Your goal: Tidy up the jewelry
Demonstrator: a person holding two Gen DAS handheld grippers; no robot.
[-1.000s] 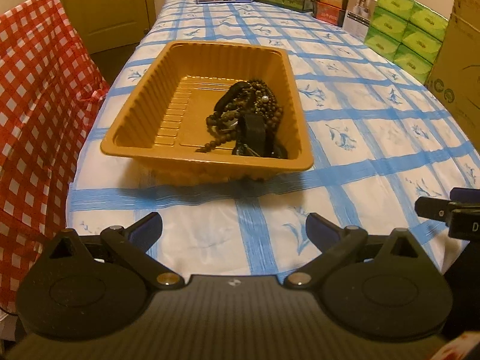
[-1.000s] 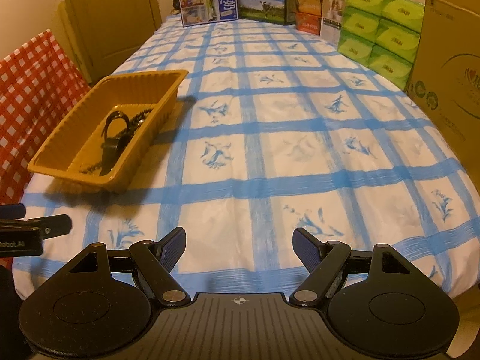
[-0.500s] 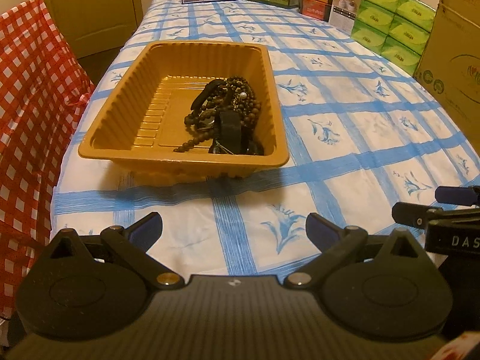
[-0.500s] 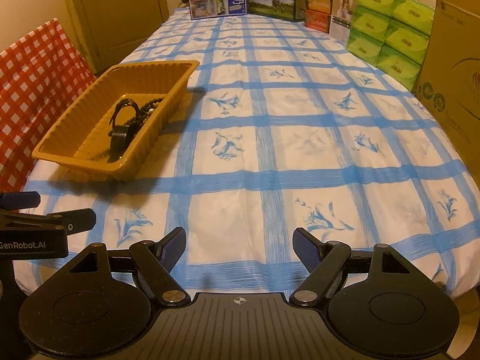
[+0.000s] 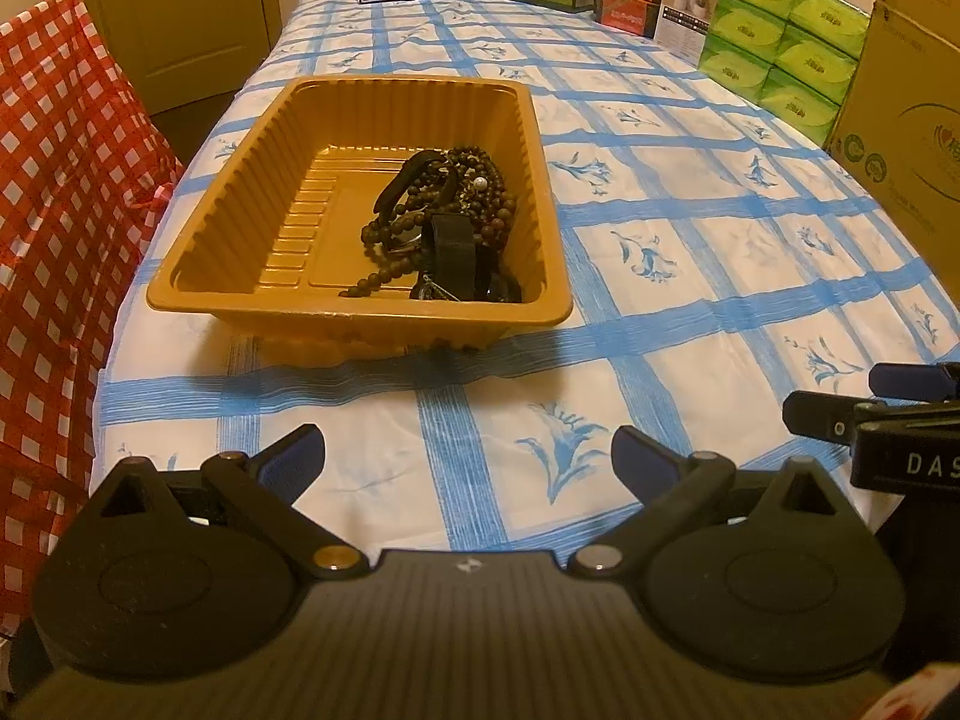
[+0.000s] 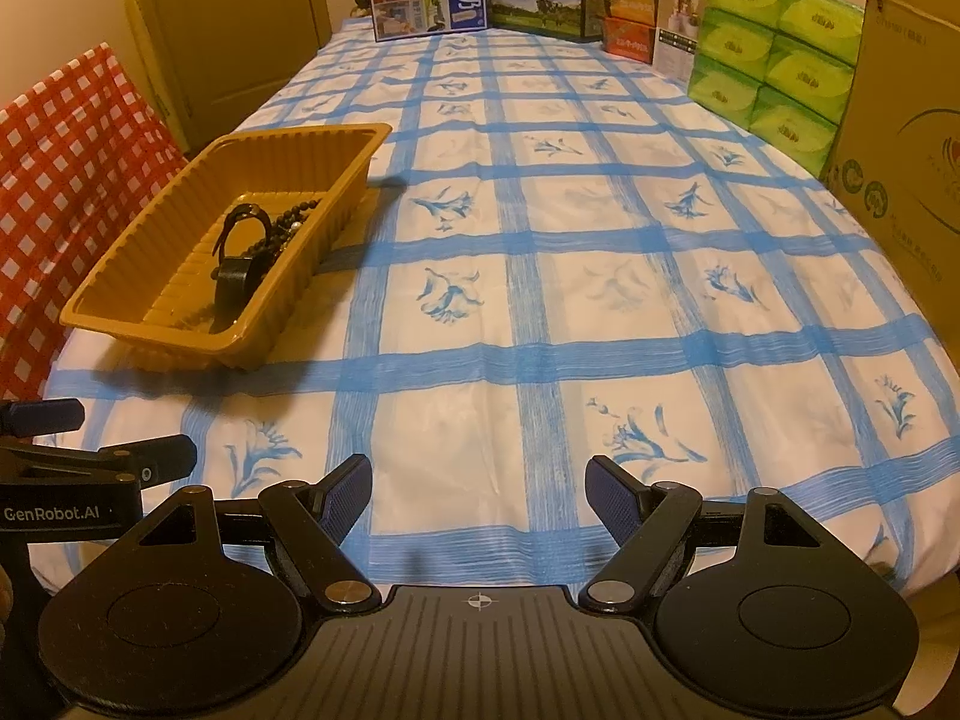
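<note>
My left claw [image 5: 468,459] hangs wide, nothing btwn the pads, over the blue-checked tablecloth [image 5: 690,276]. Tan tray [image 5: 228,192] sits at 12 o'clock from it, near the table's left edge. Jewelry pile [image 5: 444,222], w/ dark bead strands and a black strap, lies in the tray's right half. My right claw [image 6: 478,495] is wide too, empty, over bare cloth; tray at its 10 o'clock. Green tissue packs [image 6: 768,54] at 1 o'clock, far side.
</note>
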